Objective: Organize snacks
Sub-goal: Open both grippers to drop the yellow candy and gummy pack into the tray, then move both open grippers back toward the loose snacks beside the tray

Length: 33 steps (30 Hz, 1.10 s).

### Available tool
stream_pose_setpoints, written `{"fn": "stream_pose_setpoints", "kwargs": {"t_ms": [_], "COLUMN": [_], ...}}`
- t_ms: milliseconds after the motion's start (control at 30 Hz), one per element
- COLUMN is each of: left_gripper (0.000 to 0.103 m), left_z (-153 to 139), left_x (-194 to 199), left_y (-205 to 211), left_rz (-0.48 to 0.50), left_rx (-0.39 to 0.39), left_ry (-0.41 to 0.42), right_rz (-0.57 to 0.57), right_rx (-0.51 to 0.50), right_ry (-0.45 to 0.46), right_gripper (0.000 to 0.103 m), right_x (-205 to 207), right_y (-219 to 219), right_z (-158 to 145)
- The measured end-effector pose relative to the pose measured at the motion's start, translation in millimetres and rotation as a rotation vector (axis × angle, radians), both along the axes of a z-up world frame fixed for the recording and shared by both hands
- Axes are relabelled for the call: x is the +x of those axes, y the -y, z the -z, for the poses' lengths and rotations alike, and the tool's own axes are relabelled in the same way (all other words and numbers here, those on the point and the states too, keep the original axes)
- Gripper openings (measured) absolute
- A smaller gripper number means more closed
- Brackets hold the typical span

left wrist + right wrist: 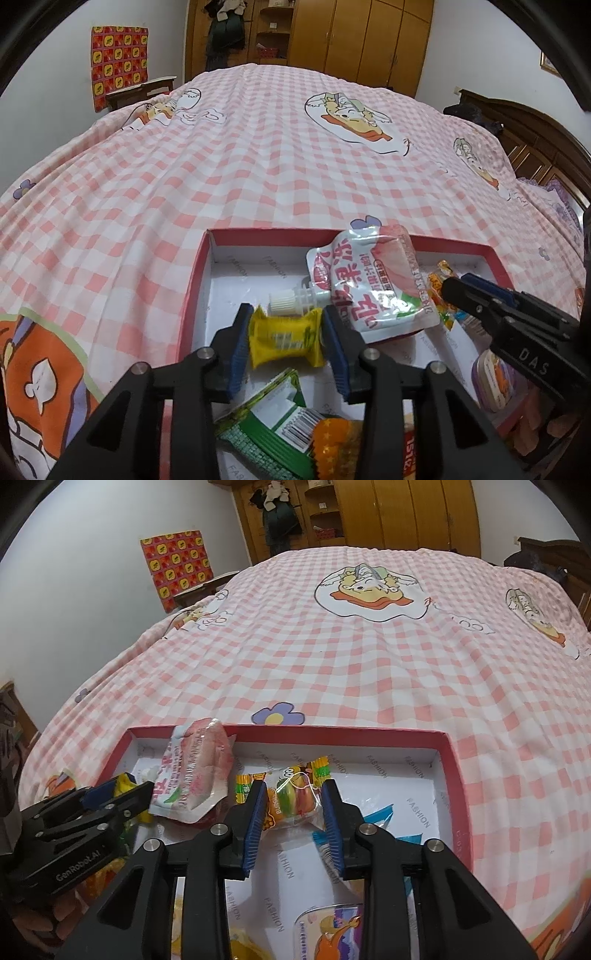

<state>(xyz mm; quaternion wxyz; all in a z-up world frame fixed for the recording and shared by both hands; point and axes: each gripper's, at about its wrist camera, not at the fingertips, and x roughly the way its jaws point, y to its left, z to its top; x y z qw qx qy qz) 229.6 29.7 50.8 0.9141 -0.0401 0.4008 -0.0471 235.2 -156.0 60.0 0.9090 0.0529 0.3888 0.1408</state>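
A red-rimmed white box lies on a pink checked bedspread and holds the snacks. My left gripper is shut on a yellow wrapped snack over the box's left part. Just beyond it a pink and white spout pouch leans on the box's far wall. In the right wrist view my right gripper is shut on a clear burger gummy packet near the box's middle. The left gripper shows at that view's left, beside the pouch. The right gripper enters the left wrist view from the right.
Under the left gripper lie a green packet and an orange wrapper. A blue wrapper and a jelly cup sit in the box's right part. The bedspread stretches beyond. A wardrobe stands behind.
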Motion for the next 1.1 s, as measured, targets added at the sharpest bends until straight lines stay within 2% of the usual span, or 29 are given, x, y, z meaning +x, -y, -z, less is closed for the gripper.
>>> {"fn": "stream_pose_setpoints", "kwargs": {"t_ms": [167, 233, 333, 633, 867, 1100], "left_gripper": [0.059, 0.069, 0.076, 0.076, 0.077, 0.079], "left_z": [-3.6, -7.8, -13.4, -25.6, -37.0, -47.4], "left_x": [-5.8, -9.4, -13.6, -29.0, -48.3, -68.9], "left_y": [-1.2, -1.2, -0.3, 8.4, 11.7, 13.4], "left_rz": [0.004, 0.001, 0.003, 0.043, 0.065, 0.068], "left_rx": [-0.007, -0.001, 0.006, 0.014, 0.009, 0.002], "left_ry": [-0.004, 0.010, 0.019, 0.027, 0.032, 0.051], "right_rz": [-0.028, -0.037, -0.044, -0.064, -0.056, -0.046], "right_rx": [0.011, 0.006, -0.011, -0.006, 0.031, 0.022], "right_ry": [0.015, 0.019, 0.024, 0.038, 0.026, 0.041], "right_gripper": [0.040, 0.044, 0.049, 0.056, 0.057, 0.058], "right_x": [-5.3, -7.1, -9.9, -27.4, -42.3, -62.1], "right_y": [-4.6, -7.5, -11.1, -13.9, -8.5, -2.9], "right_z": [-5.5, -6.8, -8.3, -18.2, -25.9, -33.6]}}
